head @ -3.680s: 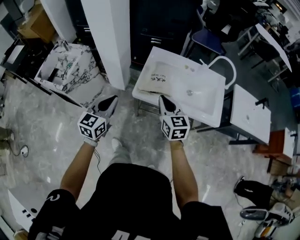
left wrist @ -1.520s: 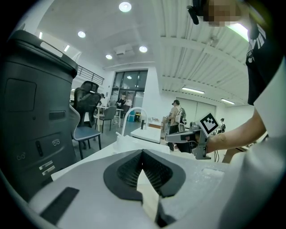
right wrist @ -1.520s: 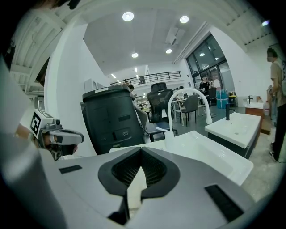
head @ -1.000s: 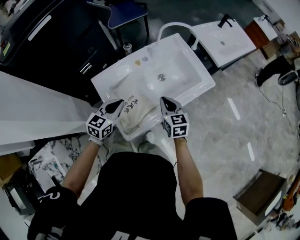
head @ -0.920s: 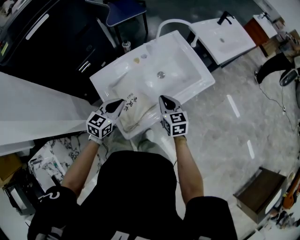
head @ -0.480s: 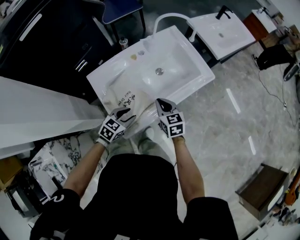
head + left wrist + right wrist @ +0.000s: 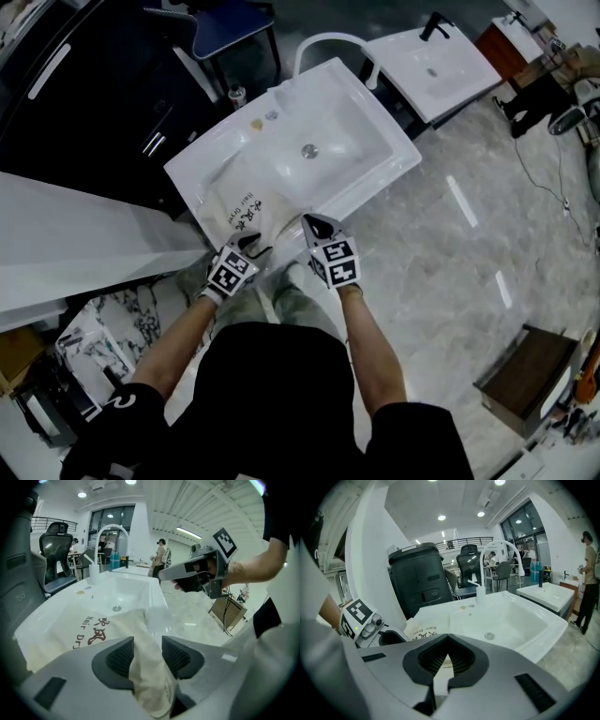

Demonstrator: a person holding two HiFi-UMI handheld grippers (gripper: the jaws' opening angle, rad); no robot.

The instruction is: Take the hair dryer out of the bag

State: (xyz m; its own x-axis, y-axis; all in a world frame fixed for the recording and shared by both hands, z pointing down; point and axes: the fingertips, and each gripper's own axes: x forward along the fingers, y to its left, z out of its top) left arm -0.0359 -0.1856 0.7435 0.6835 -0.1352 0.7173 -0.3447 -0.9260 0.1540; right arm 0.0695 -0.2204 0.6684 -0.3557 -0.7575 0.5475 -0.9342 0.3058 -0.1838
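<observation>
My left gripper (image 7: 147,654) is spreading its jaws around a fold at the near edge of the bag (image 7: 246,202), the cloth lying loose between my pads (image 7: 121,657). My right gripper (image 7: 447,644) is closed tip to tip on nothing I can see, just right of that fold over the sink's (image 7: 361,112) front rim. I judge I am only starting: next my left pads must close on one layer so my right tips can part the mouth. The hair dryer is hidden, presumably inside the cloth ahead of my left fingers, and I cannot make out where the opening lies.
</observation>
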